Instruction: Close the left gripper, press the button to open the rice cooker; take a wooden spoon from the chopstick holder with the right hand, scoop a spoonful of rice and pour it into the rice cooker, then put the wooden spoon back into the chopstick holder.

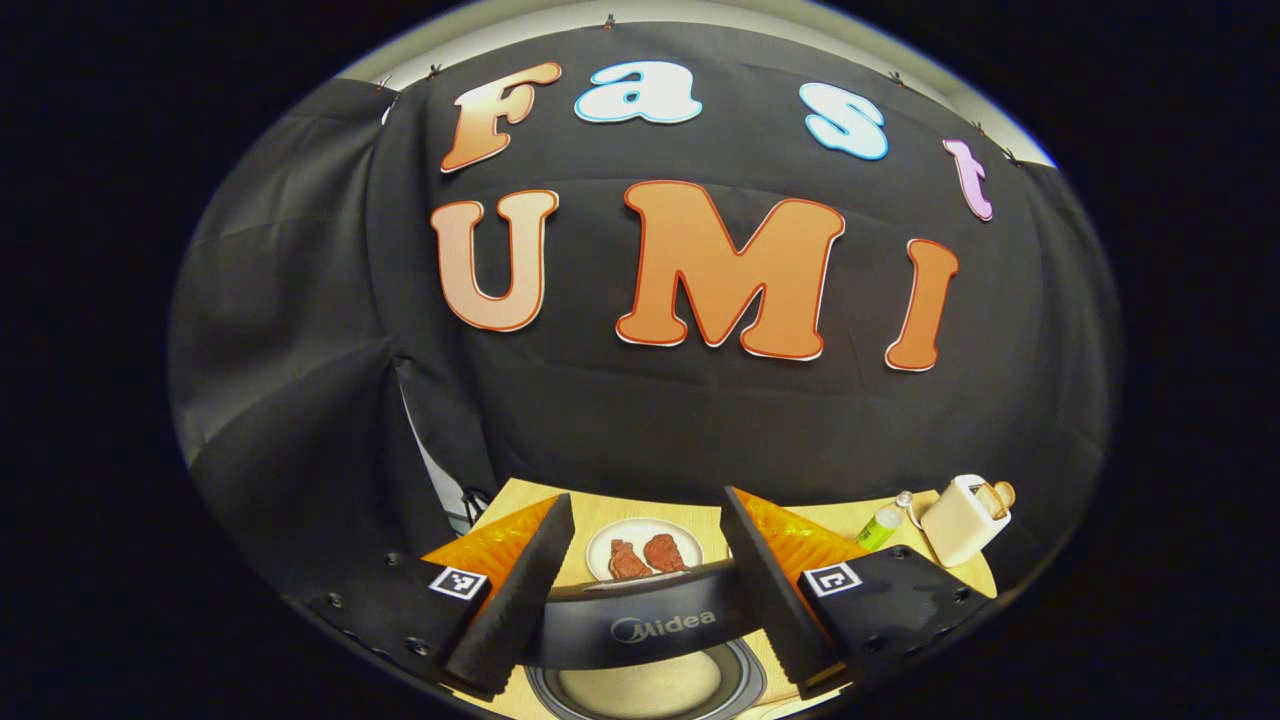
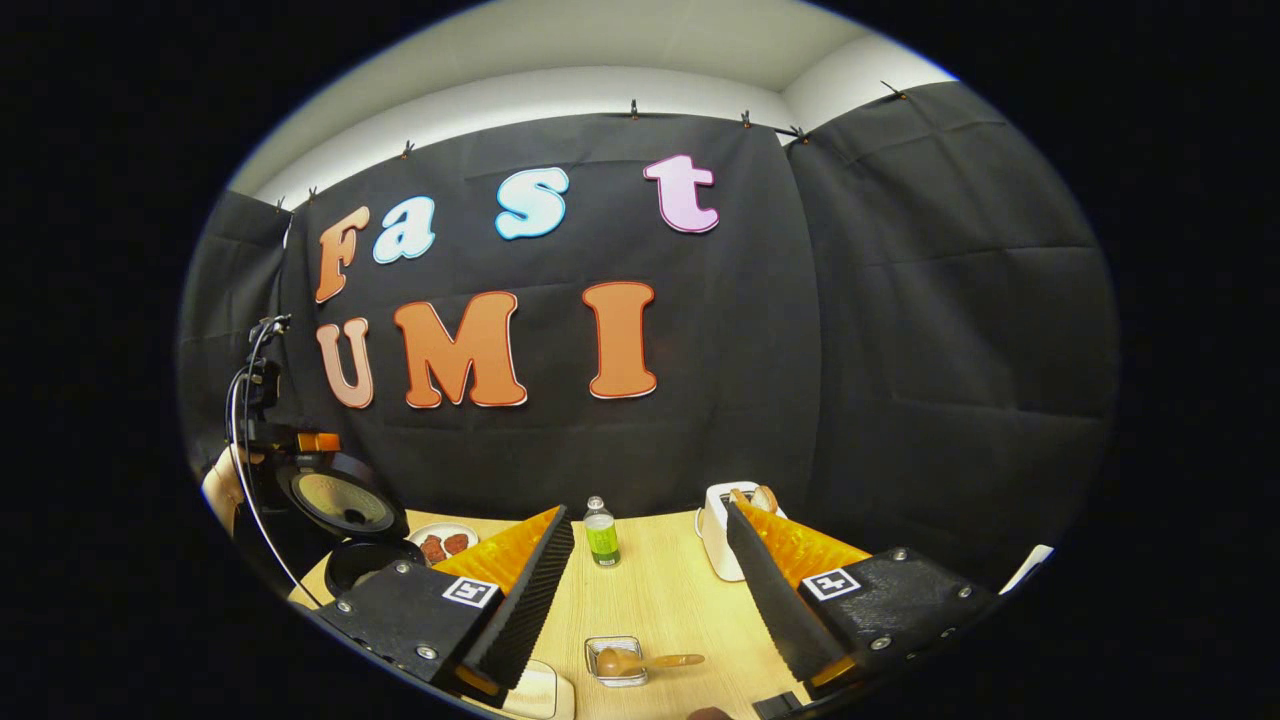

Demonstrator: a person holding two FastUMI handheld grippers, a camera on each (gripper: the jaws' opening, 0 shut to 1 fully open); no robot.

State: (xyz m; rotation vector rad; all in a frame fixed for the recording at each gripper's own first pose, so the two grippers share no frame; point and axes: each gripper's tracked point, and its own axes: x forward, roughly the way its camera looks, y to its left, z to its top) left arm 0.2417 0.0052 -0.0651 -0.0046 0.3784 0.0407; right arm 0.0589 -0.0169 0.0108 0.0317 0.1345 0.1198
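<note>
In the left gripper view, my left gripper (image 1: 640, 600) is open just above the rice cooker. The cooker's dark raised lid (image 1: 660, 625) spans the gap between the fingers, and the pale inner pot (image 1: 640, 685) lies below it. From the right gripper view the cooker (image 2: 345, 505) stands at the far left, lid up. The left gripper (image 2: 300, 440) and a hand (image 2: 218, 490) are beside it. My right gripper (image 2: 650, 590) is open over the table. A wooden spoon (image 2: 640, 661) rests with its head in a small clear square dish (image 2: 615, 662) between and below the fingers, untouched.
A white plate (image 1: 640, 540) with two brown pieces of meat sits behind the cooker. A green bottle (image 2: 601, 535) and a white toaster (image 2: 722, 530) stand at the back of the wooden table (image 2: 670, 600). A pale object (image 2: 540, 692) lies at the near edge.
</note>
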